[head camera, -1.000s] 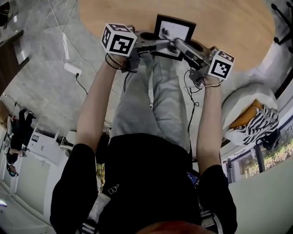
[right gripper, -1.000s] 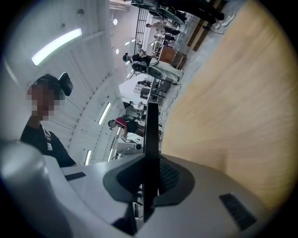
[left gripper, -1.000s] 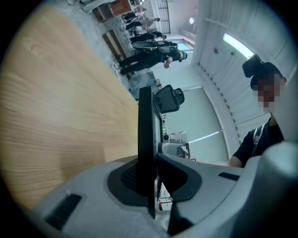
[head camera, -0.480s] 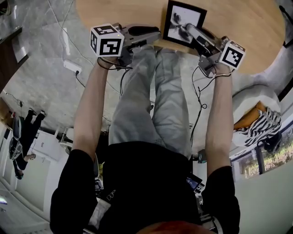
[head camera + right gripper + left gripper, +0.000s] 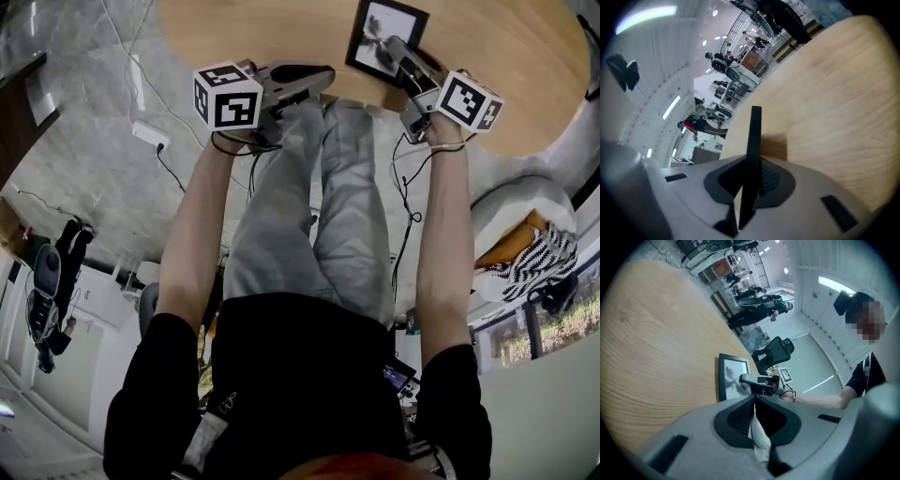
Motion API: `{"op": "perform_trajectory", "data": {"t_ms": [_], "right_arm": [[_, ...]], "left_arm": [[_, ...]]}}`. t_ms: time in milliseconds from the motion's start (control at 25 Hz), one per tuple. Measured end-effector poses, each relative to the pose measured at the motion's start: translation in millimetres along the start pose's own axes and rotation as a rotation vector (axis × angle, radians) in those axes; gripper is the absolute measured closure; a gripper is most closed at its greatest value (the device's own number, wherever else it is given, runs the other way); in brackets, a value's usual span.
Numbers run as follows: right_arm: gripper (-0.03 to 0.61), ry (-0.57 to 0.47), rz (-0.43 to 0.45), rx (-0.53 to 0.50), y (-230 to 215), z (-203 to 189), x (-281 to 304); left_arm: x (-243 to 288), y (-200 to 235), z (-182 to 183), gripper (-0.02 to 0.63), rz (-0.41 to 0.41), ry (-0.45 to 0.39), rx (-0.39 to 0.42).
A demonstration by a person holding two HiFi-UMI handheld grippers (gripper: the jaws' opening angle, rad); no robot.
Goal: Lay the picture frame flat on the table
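Note:
The black picture frame (image 5: 384, 37) with a white mat and a dark photo is held tilted over the round wooden table (image 5: 506, 56). My right gripper (image 5: 394, 49) grips its near edge, its jaws still closing on it. In the right gripper view the frame (image 5: 753, 136) shows edge-on as a thin black bar between the jaws, casting a shadow on the wood. My left gripper (image 5: 323, 73) is shut with nothing in it, at the table's near edge to the frame's left. The left gripper view shows the frame (image 5: 732, 380) with the right gripper (image 5: 751, 379) across it.
The person's grey-trousered legs (image 5: 309, 206) reach under the table's near edge. A white seat with a striped cushion (image 5: 530, 253) stands to the right. A power strip and cables (image 5: 150, 139) lie on the floor at the left. A black office chair (image 5: 777, 350) stands beyond the table.
The right gripper has carried the frame farther onto the table and to the right. The left gripper has left the frame and now sits apart at the table's near edge.

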State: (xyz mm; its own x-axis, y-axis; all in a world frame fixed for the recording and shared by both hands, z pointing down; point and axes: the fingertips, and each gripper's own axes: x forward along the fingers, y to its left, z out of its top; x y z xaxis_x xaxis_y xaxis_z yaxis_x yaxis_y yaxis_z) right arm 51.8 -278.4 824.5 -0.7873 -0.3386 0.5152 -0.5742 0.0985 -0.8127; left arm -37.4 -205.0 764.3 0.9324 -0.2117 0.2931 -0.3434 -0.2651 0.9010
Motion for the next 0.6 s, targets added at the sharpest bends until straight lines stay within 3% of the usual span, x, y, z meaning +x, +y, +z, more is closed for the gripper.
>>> {"op": "perform_trajectory", "data": {"t_ms": [120, 400, 520, 600], "right_arm": [[0.524, 0.014, -0.138, -0.091, -9, 0, 2], [0.396, 0.008, -0.451, -0.236, -34, 4, -8], [0.388, 0.036, -0.580, -0.301, -48, 4, -12], [0.405, 0.045, -0.620, -0.325, -51, 2, -13]], "left_arm": [[2, -3, -3, 0.601, -0.003, -0.007, -0.006], [6, -13, -6, 0.601, -0.021, -0.025, -0.011], [6, -16, -6, 0.601, -0.024, -0.029, -0.008], [5, -16, -4, 0.601, -0.021, -0.044, -0.011]]}}
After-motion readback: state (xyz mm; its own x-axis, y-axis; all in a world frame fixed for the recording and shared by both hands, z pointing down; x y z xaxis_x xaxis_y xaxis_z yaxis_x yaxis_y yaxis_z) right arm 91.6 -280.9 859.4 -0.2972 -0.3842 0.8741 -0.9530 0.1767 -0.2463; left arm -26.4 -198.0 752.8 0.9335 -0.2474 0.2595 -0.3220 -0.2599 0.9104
